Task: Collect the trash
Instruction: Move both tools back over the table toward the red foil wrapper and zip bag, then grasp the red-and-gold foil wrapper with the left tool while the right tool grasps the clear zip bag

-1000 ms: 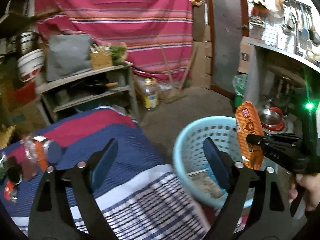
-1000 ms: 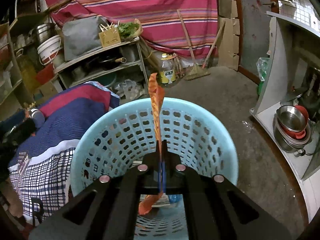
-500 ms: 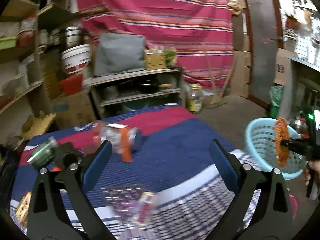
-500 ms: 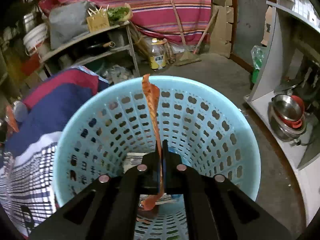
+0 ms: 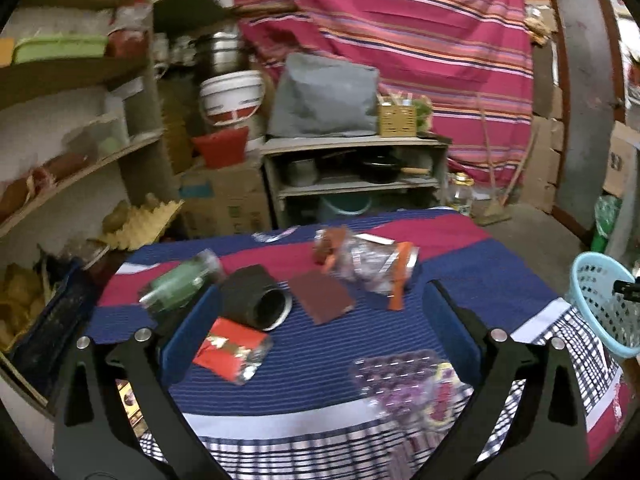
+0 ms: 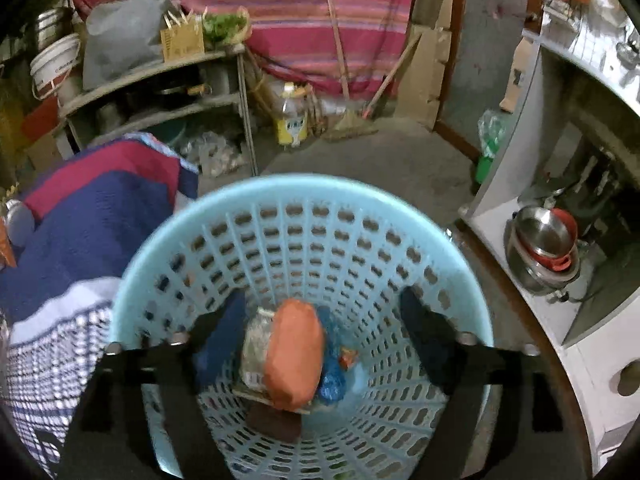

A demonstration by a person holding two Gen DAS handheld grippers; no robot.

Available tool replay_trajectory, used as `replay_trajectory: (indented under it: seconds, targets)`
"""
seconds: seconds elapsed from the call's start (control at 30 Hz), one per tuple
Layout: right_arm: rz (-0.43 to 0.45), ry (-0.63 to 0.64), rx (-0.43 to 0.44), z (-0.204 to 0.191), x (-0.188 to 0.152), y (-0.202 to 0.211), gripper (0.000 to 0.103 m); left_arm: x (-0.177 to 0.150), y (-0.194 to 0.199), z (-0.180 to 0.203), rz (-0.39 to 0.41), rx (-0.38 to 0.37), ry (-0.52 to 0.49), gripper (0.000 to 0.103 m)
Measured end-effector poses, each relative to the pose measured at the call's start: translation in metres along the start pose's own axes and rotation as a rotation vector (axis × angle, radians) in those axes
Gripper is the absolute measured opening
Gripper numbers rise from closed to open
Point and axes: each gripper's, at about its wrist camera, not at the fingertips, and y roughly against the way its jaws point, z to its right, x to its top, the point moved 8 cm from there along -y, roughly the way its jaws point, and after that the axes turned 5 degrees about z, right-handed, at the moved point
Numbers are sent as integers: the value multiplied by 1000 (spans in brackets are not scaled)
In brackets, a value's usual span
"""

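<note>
Right tongs [image 6: 320, 332] have just been opening and now sit spread wide over the blue basket [image 6: 280, 204], gripping nothing; the orange wrapper [image 6: 295, 354] lies loose down inside it; left tongs [image 5: 320, 320] gape wide and empty above the cluttered table [image 5: 320, 380].

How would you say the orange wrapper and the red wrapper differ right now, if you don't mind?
The orange wrapper lies inside the blue basket, on other trash; the red wrapper still lies on the striped cloth. The orange one sits between the open right gripper; the red one lies beside the left gripper's finger. Both are untouched.
</note>
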Motion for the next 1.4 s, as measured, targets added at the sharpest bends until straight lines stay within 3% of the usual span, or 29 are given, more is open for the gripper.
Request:
replay_trajectory:
  seconds: [0.2, 0.33, 0.63, 0.73, 0.93, 1.17, 1.4]
  targets:
    - [140, 71, 65, -68, 25, 44, 89, -8, -5, -48, -18, 43, 77, 97]
    - [205, 113, 166, -137, 33, 72, 89, -15, -9, -70, -34, 77, 94, 97]
    - [226, 163, 360, -272, 33, 90, 89, -32, -24, -120, -69, 132, 142, 97]
    - [239, 193, 380, -304, 27, 92, 89, -40, -33, -131, -98, 137, 159, 97]
    - [234, 194, 411, -332, 21, 87, 89, -58, -50, -135, -152, 126, 167, 97]
    - [220, 240, 364, -330, 12, 64, 89, -80, -69, -116, -236, 35, 187, 97]
    - [168, 245, 361, -326, 3, 48, 89, -97, -90, -102, -293, 74, 82, 87]
